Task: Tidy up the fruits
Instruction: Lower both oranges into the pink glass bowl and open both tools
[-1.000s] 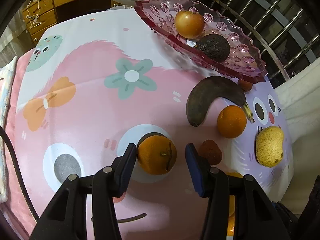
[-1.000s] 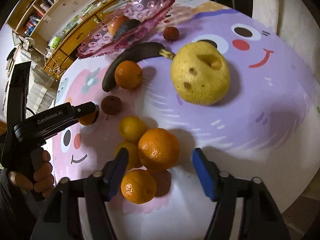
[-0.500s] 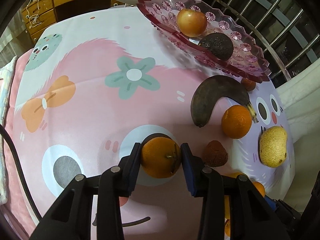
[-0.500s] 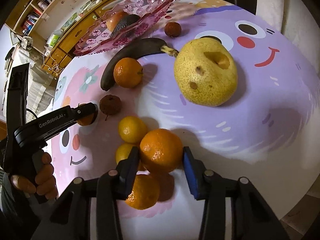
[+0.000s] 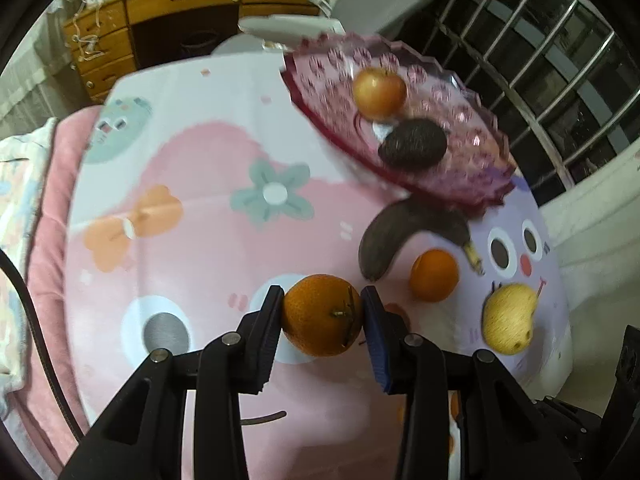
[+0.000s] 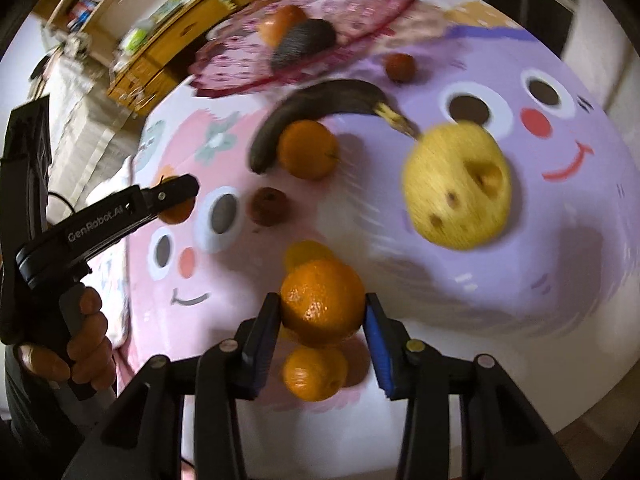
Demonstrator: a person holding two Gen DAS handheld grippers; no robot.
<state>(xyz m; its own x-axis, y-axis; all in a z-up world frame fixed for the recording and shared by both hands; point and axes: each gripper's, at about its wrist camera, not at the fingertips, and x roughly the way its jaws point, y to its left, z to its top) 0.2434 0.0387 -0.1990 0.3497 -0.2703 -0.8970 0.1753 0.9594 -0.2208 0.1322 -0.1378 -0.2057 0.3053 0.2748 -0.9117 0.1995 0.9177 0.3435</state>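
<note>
My left gripper point(image 5: 322, 312) is shut on an orange point(image 5: 322, 315) and holds it above the cartoon tablecloth. My right gripper point(image 6: 322, 312) is shut on another orange point(image 6: 322, 302), lifted over a small orange point(image 6: 314, 373) and a yellow citrus point(image 6: 306, 251). The pink glass fruit plate point(image 5: 468, 168) at the far side holds an apple point(image 5: 379, 92) and an avocado point(image 5: 413, 145). In the right wrist view the left gripper point(image 6: 176, 194) shows at the left with its orange point(image 6: 176, 211).
On the cloth lie a dark banana point(image 5: 394, 236), a loose orange point(image 5: 434, 275), a yellow pear point(image 5: 508, 318), a dark red fruit point(image 6: 268, 206) and a small red fruit point(image 6: 399, 67). A metal railing point(image 5: 560, 80) and wooden drawers point(image 5: 160, 28) stand beyond the table.
Both grippers went from open to shut on their oranges, then lifted them off the cloth. The views are now higher and blurred with motion.
</note>
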